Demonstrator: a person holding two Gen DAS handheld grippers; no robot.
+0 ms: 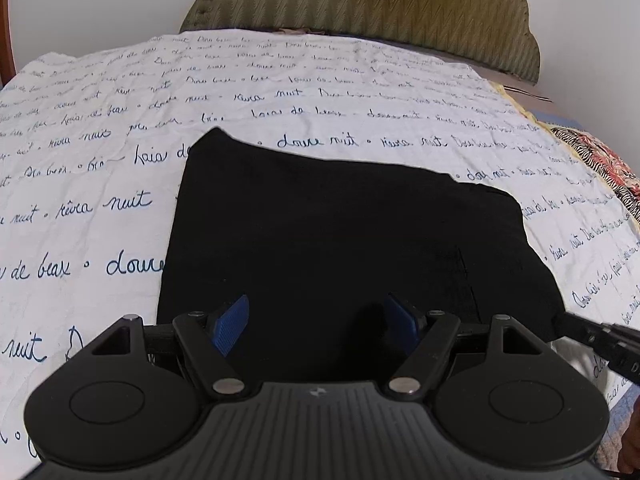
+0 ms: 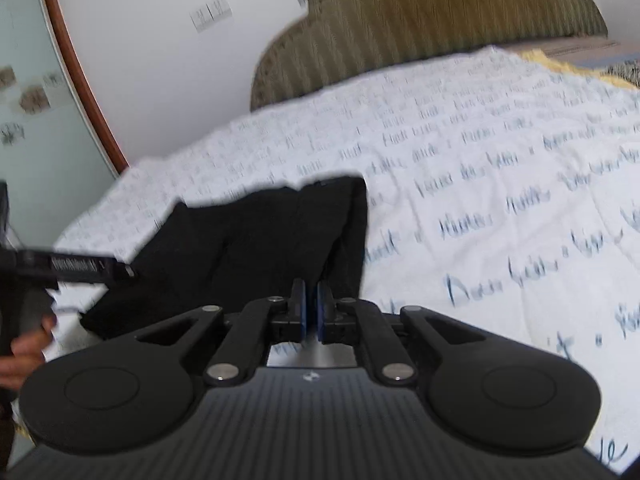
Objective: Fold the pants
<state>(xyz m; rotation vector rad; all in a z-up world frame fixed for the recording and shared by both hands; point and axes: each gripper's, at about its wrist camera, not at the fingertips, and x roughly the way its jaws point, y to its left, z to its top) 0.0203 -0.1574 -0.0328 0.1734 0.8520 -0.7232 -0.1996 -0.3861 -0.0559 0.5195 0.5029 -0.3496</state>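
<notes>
Left gripper (image 1: 316,322) is held spread wide, nothing between the blue pads (image 1: 230,326), hovering over the near edge of the black pants (image 1: 320,232). Right gripper (image 2: 311,312) is seen nearly closed, a thin gap left between its pads; no cloth can be made out in it, though the view is blurred. The pants are laid as a compact folded rectangle on the bed sheet (image 1: 100,152), printed with script, near the front edge.

Risk, as judged: a careless pass by either gripper could snag the top layer and undo the fold; the dark cloth hides its layer edges, so a wrong layer could be pinched.

Open sheet is left on both sides and toward the headboard (image 1: 360,4). A patterned cloth (image 1: 596,160) is seen at the bed's right edge.
</notes>
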